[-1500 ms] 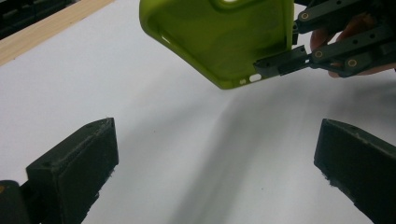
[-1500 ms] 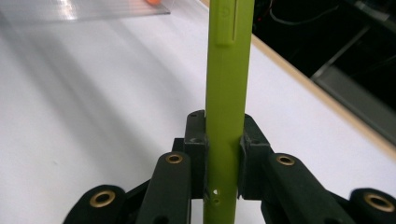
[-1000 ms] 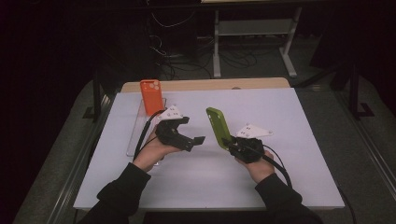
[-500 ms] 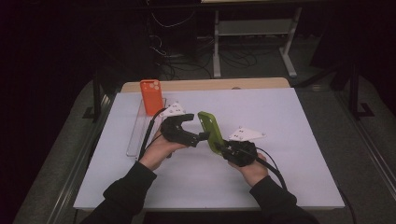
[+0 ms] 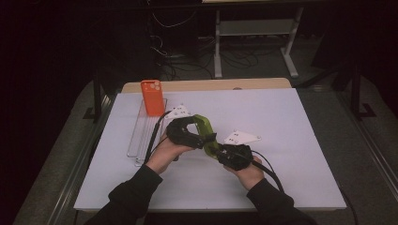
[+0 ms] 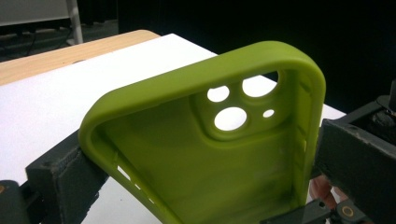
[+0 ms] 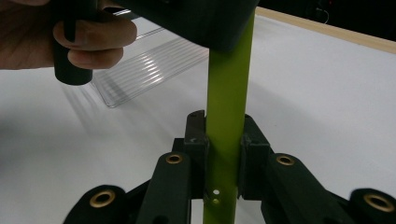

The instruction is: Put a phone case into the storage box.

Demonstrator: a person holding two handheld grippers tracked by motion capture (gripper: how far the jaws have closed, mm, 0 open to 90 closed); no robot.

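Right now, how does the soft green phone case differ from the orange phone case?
The soft green phone case is lifted off the table, gripped between the fingers of both grippers; the orange phone case stands upright, untouched, at the far end of the clear plastic rack. Both have camera cutouts.

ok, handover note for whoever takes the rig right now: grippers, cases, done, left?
Right gripper: shut on the green phone case, clamping its lower end, case held above the table.
Left gripper: pads on both long edges of the same case; looks like a grip, not certain.
Orange phone case: upright in the clear rack, far left.
Done: green case lifted, both grippers on it.
Left: probably hand over, then rack it beside the orange one.
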